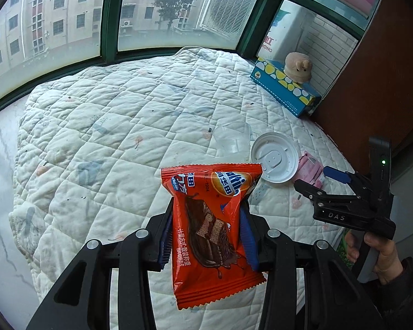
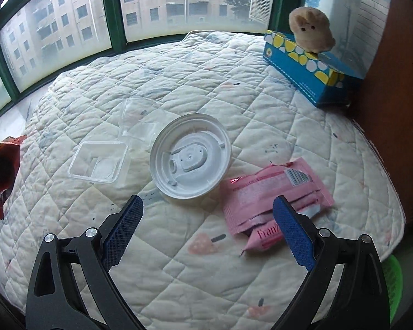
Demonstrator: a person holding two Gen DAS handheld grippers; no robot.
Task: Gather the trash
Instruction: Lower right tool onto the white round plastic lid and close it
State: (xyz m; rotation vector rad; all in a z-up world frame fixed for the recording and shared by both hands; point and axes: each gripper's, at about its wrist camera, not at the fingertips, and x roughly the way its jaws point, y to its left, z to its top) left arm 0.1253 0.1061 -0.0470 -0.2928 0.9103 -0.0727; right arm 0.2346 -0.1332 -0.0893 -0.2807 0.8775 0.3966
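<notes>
My left gripper [image 1: 206, 214] is shut on a red snack wrapper [image 1: 212, 228], held upright above the white quilted mat [image 1: 110, 115]. The same wrapper [image 2: 2, 165] shows at the left edge of the right wrist view. My right gripper [image 2: 206, 209] stands open over the mat, nothing between its fingers; it also appears at the right of the left wrist view [image 1: 316, 181]. Just beyond it lie a white round plastic lid [image 2: 190, 155], a pink wrapper [image 2: 272, 200] under its right finger, and a clear plastic tray [image 2: 99, 162] with a clear lid [image 2: 141, 121] behind.
A blue tissue box [image 2: 311, 74] with a beige plush toy [image 2: 311, 30] on top stands at the mat's far right, against a brown wooden panel [image 2: 393, 110]. Green-framed windows run along the back. Something green [image 2: 393, 283] shows below the mat's right edge.
</notes>
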